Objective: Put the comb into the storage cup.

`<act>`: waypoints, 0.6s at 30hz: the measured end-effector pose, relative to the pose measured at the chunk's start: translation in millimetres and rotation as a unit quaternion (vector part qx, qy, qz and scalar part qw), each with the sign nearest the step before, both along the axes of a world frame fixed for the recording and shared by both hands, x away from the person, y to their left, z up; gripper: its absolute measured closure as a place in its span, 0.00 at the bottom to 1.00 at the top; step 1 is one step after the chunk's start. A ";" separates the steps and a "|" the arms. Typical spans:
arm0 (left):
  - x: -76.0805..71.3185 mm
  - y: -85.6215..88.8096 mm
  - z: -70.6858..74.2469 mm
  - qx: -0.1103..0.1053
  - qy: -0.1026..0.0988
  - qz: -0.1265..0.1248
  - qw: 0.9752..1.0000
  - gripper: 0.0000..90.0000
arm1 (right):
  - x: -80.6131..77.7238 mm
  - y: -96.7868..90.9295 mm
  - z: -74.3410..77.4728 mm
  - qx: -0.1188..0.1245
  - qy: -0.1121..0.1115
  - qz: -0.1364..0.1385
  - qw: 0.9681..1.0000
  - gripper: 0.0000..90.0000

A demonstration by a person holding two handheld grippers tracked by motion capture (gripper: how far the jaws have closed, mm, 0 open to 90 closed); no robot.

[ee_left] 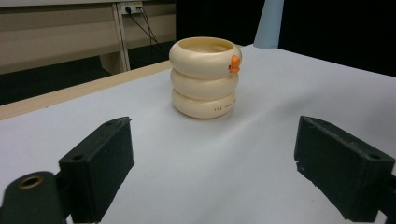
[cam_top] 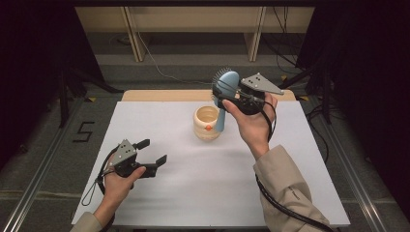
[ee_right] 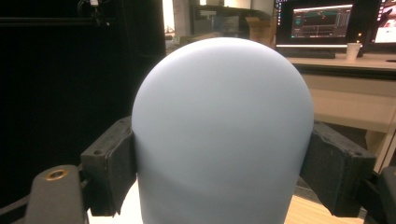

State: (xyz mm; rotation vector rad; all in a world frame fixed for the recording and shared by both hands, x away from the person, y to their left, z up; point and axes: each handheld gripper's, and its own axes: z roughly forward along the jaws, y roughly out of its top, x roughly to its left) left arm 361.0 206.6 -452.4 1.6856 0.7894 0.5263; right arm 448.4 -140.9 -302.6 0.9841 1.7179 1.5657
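A light blue hairbrush (cam_top: 227, 83) hangs above the white table (cam_top: 193, 193), bristles facing away and its handle pointing down beside a cream cup (cam_top: 207, 123). My right gripper (cam_top: 223, 94) is shut on the brush head; in the right gripper view both black pads press the sides of its smooth blue back (ee_right: 222, 126). The cup (ee_left: 204, 77) looks like three stacked rings with a small orange beak, and it stands upright at the table's middle back. My left gripper (cam_top: 152, 151) rests low at the front left, jaws wide apart with nothing between them, facing the cup.
A wooden strip (cam_top: 159, 95) runs along the table's far edge. Beyond it are desk legs (cam_top: 131, 34) and floor cables. A "5" mark (cam_top: 83, 131) is on the floor at left. The right gripper view shows monitors (ee_right: 322, 21) and a paper cup (ee_right: 353, 50) on a far desk.
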 end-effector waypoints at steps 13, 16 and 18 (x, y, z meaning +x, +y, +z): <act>0.2 0.2 -0.1 -0.001 0.000 0.000 1.000 0.13 | 4.3 0.7 5.6 0.001 -0.007 -0.003 1.000 0.22; 0.1 0.4 0.1 -0.001 0.000 0.000 1.000 0.13 | 5.1 0.8 6.8 0.001 -0.007 -0.005 1.000 0.22; 0.3 0.6 0.1 -0.001 0.000 0.000 1.000 0.13 | 6.0 0.6 7.5 0.001 -0.010 -0.006 1.000 0.22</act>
